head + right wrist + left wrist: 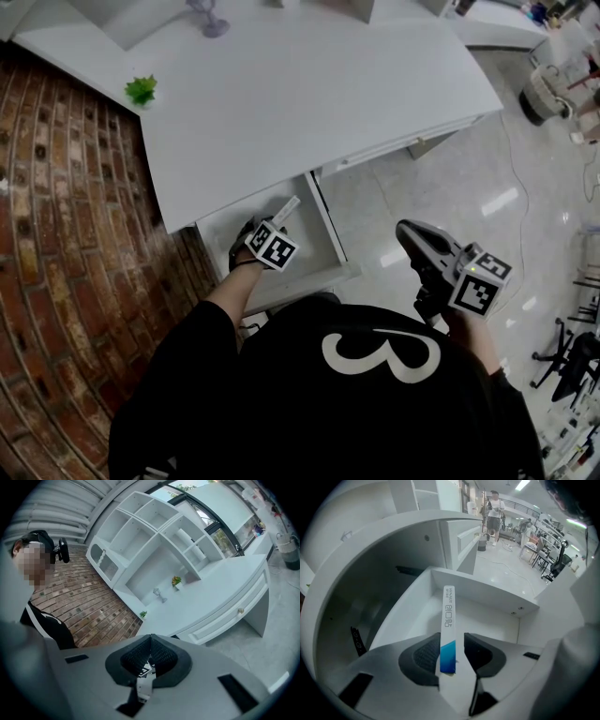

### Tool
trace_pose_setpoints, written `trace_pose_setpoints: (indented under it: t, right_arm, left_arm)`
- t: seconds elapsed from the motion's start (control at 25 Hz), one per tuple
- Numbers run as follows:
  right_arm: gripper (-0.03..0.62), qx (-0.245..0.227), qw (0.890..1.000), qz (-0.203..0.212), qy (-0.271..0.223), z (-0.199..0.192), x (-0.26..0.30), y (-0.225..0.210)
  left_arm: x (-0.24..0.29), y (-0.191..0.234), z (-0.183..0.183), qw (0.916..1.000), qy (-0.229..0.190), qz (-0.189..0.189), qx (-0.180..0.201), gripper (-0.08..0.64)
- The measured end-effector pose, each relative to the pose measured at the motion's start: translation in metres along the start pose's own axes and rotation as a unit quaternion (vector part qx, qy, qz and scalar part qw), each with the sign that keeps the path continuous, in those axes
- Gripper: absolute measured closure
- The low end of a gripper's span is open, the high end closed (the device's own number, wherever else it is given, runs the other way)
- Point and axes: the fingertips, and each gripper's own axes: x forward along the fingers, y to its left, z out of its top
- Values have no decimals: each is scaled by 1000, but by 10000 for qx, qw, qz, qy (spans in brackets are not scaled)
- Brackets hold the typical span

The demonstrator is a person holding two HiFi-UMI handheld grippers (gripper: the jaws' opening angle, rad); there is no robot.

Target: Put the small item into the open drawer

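Left gripper view shows the left tongs (451,641) standing moderately wide, with the slim box (448,616) upright between the pads. It leans against the left pad while a gap shows at the right one, so I judge it loosely cradled, not pinched. The box is a long, thin white carton with a blue band at its lower end. It is probably light and fairly stiff but easily crushed, and its smooth printed faces could slip. The best hold is across the flat faces near the blue end, as the pads now stand. Its far end points down into the open drawer (497,609), whose white floor and walls lie just beyond. In the head view the same tongs hang over that drawer, which is pulled out from under the white bench (309,94). The right tongs (149,641) are closed with nothing between them, held well apart to the side. A small green plant (142,90) sits on the bench. Red brickwork (56,234) lies to the left, pale glossy tiles (441,206) to the right, and white shelving (154,536) stands behind.
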Motion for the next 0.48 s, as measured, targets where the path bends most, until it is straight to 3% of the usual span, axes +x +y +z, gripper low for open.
trace_pose_setpoints:
  t: [0.28, 0.48]
  right_arm:
    - [583, -107, 9997, 186, 100, -2, 2, 10]
    - [583, -279, 9982, 480, 227, -10, 1, 28]
  left_arm:
    - [-12, 2, 1, 9971, -318, -282, -631, 265]
    - [-43, 11, -2, 9914, -623, -260, -1118, 255]
